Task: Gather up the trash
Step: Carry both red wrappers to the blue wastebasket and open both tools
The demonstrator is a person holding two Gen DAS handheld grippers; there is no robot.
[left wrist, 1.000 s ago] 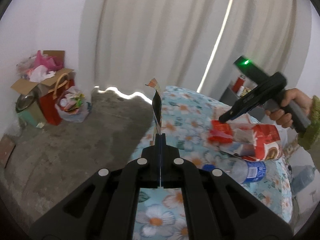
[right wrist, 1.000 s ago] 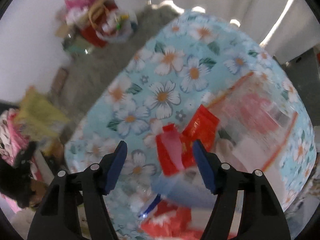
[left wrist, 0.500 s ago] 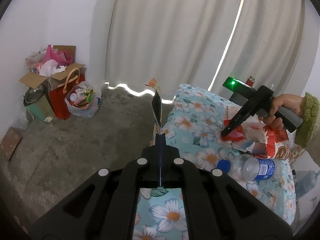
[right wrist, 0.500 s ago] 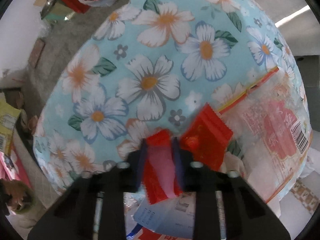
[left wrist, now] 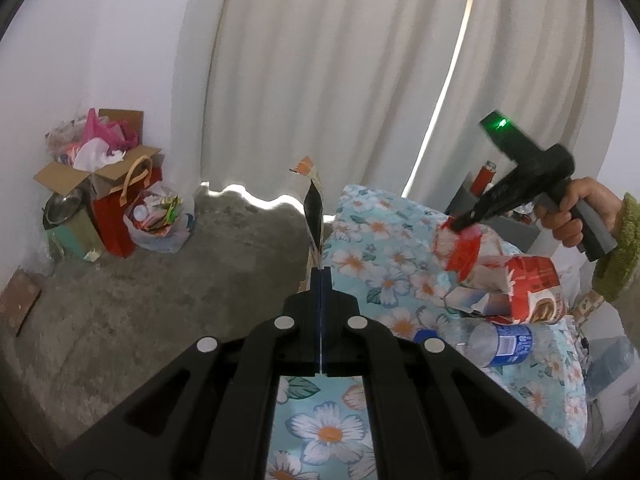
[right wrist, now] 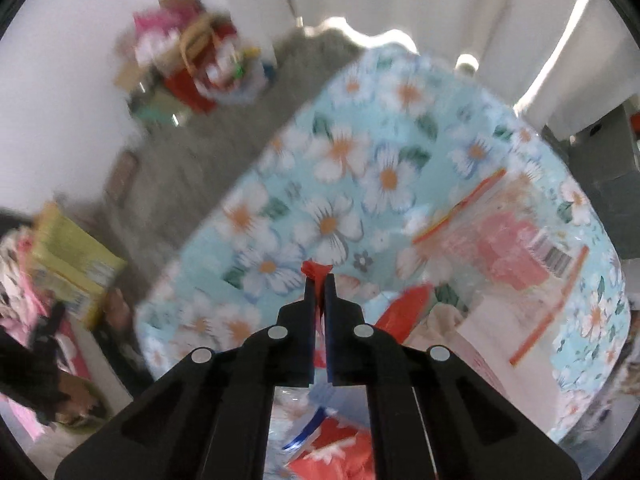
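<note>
My left gripper [left wrist: 322, 270] is shut on a flat torn wrapper [left wrist: 313, 208] that stands up from its tips, above the near edge of the floral-clothed table [left wrist: 384, 240]. My right gripper [left wrist: 452, 222] [right wrist: 319, 280], held by a hand in a green sleeve, points steeply down and is shut on a crumpled red wrapper [left wrist: 462, 248] [right wrist: 318, 269]. The wrapper hangs a little above the table [right wrist: 360, 160]. Beneath it lie a torn red carton [left wrist: 532, 284], a clear bottle with a blue label [left wrist: 492, 340] and a clear bag with red print [right wrist: 508, 252].
By the left wall stand an open cardboard box [left wrist: 92, 160], a red paper bag [left wrist: 120, 220] and a plastic bag full of rubbish [left wrist: 156, 220] on the concrete floor. White curtains hang behind. A yellow package [right wrist: 68, 264] lies left of the table.
The right gripper's jaws closed on the red wrapper and lifted it off the table. The left gripper kept its hold on the flat wrapper and stayed put.
</note>
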